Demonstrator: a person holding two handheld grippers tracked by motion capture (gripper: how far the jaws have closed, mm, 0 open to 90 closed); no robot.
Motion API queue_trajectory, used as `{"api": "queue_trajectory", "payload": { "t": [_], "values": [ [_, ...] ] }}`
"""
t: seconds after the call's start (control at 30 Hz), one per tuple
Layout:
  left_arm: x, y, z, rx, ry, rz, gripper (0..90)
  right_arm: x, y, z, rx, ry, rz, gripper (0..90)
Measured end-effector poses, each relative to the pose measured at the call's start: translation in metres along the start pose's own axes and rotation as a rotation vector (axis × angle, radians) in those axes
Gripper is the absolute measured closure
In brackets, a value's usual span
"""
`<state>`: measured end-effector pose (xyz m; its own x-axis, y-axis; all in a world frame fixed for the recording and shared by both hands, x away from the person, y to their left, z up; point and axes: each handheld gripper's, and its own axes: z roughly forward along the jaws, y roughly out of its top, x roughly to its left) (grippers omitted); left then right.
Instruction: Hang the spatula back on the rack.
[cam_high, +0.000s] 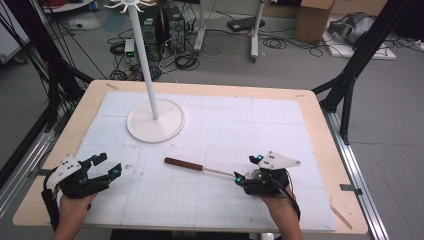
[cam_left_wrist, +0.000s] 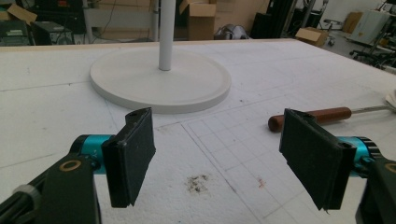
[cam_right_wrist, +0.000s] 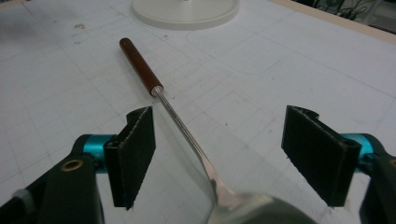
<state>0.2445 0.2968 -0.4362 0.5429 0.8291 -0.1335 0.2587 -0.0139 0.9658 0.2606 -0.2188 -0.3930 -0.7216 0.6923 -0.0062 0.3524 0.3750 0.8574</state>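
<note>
Evidently a pick-up is starting: the right gripper (cam_high: 246, 168) is hovering with jaws spread wide over the ladle (cam_right_wrist: 187, 133) lying on the foam mat (cam_high: 210, 200), bowl end nearest it; closing on the thin shaft seems next. The left gripper (cam_high: 107, 164) is idling open. The ladle's bowl is cut off.

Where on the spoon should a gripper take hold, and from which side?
Probably the thin metal shank just behind the spoon bowl, from above, jaws straddling it crosswise. It lies flat on the table, and the open right gripper already brackets it.
</note>
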Motion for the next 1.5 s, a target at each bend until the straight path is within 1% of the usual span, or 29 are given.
{"api": "queue_trajectory", "payload": {
  "t": [0.03, 0.07, 0.13, 0.17, 0.2, 0.23, 0.3, 0.33, 0.4, 0.43, 0.47, 0.5, 0.53, 0.63, 0.67, 0.7, 0.73, 0.8, 0.87, 0.93, 0.97, 1.1, 1.13, 1.2, 1.3, 1.33, 1.37, 1.4, 1.5],
  "values": [
    [0.001, 0.000, 0.000, -0.001, -0.001, 0.002, 26.9, 0.000, 0.000, 0.000, 0.000, 0.000, 0.000, 26.6],
    [0.001, 0.000, -0.001, -0.003, 0.000, 0.001, 26.8, -0.003, 0.006, 0.009, 0.032, 0.017, -0.018, 27.5],
    [0.002, 0.000, -0.002, -0.005, -0.003, -0.005, 26.8, -0.004, 0.010, 0.017, 0.055, 0.033, -0.034, 29.8],
    [0.002, 0.000, -0.002, -0.005, -0.003, -0.005, 26.9, -0.004, 0.010, 0.017, 0.055, 0.033, -0.034, 29.8],
    [0.002, 0.000, -0.002, -0.005, -0.003, -0.003, 26.8, -0.005, 0.013, 0.023, 0.068, 0.062, -0.050, 33.9],
    [0.002, 0.000, -0.002, -0.005, -0.003, -0.003, 26.8, -0.005, 0.013, 0.023, 0.068, 0.062, -0.050, 33.9],
    [0.002, 0.000, -0.002, -0.005, -0.003, -0.003, 26.8, -0.006, 0.013, 0.029, 0.087, 0.078, -0.064, 35.4],
    [0.001, 0.000, -0.001, -0.003, -0.006, 0.002, 26.9, -0.007, 0.013, 0.035, 0.111, 0.097, -0.075, 37.8],
    [0.000, 0.001, 0.000, -0.002, -0.009, 0.006, 26.9, -0.008, 0.013, 0.041, 0.144, 0.118, -0.089, 40.8],
    [0.000, 0.001, 0.000, -0.002, -0.009, 0.006, 26.8, -0.008, 0.013, 0.041, 0.144, 0.118, -0.089, 40.8],
    [0.000, 0.001, 0.000, 0.000, -0.012, 0.005, 26.9, -0.009, 0.012, 0.047, 0.175, 0.137, -0.098, 42.7],
    [0.000, 0.001, 0.000, 0.000, -0.012, 0.005, 26.9, -0.009, 0.012, 0.047, 0.175, 0.137, -0.098, 42.7],
    [-0.001, 0.001, 0.001, 0.002, -0.012, 0.008, 26.8, -0.010, 0.011, 0.052, 0.210, 0.158, -0.113, 46.0],
    [-0.001, 0.001, 0.001, 0.003, -0.014, 0.007, 26.9, -0.012, 0.009, 0.060, 0.266, 0.178, -0.125, 49.1],
    [-0.001, 0.000, 0.002, 0.002, -0.016, 0.004, 26.9, -0.012, 0.009, 0.060, 0.266, 0.178, -0.125, 49.1],
    [-0.001, 0.000, 0.002, 0.002, -0.017, 0.005, 26.8, -0.011, 0.008, 0.065, 0.296, 0.194, -0.137, 52.7],
    [-0.001, 0.000, 0.002, 0.002, -0.017, 0.005, 26.9, -0.011, 0.008, 0.065, 0.296, 0.194, -0.137, 52.7],
    [-0.001, 0.001, 0.003, 0.003, -0.019, 0.005, 26.9, -0.010, 0.007, 0.072, 0.336, 0.214, -0.159, 55.1],
    [-0.001, 0.001, 0.003, 0.002, -0.018, 0.005, 26.9, -0.009, 0.006, 0.075, 0.353, 0.222, -0.163, 56.6],
    [0.000, 0.001, 0.003, 0.003, -0.018, 0.005, 26.9, -0.009, 0.006, 0.076, 0.356, 0.229, -0.165, 57.6],
    [0.000, 0.001, 0.003, 0.003, -0.019, 0.006, 26.9, -0.010, 0.006, 0.077, 0.361, 0.241, -0.171, 59.8],
    [0.000, 0.001, 0.003, 0.004, -0.018, 0.006, 26.9, -0.011, 0.006, 0.079, 0.374, 0.254, -0.177, 62.2],
    [0.000, 0.001, 0.003, 0.003, -0.019, 0.003, 26.9, -0.011, 0.007, 0.080, 0.387, 0.260, -0.181, 63.6],
    [0.000, 0.001, 0.003, 0.003, -0.018, 0.003, 26.9, -0.010, 0.008, 0.082, 0.401, 0.264, -0.204, 64.8],
    [0.000, 0.001, 0.003, 0.005, -0.016, 0.003, 26.9, -0.009, 0.010, 0.083, 0.416, 0.268, -0.215, 67.0],
    [0.000, 0.001, 0.002, 0.005, -0.015, 0.004, 26.9, -0.008, 0.013, 0.085, 0.433, 0.277, -0.236, 69.5],
    [0.000, 0.001, 0.002, 0.004, -0.016, 0.002, 26.9, -0.008, 0.013, 0.085, 0.433, 0.277, -0.236, 69.5],
    [0.000, 0.001, 0.002, 0.006, -0.017, 0.004, 26.9, -0.007, 0.015, 0.086, 0.446, 0.281, -0.247, 70.7],
    [0.000, 0.001, 0.002, 0.006, -0.017, 0.003, 26.9, -0.008, 0.016, 0.088, 0.453, 0.294, -0.246, 72.7]
  ]
}}
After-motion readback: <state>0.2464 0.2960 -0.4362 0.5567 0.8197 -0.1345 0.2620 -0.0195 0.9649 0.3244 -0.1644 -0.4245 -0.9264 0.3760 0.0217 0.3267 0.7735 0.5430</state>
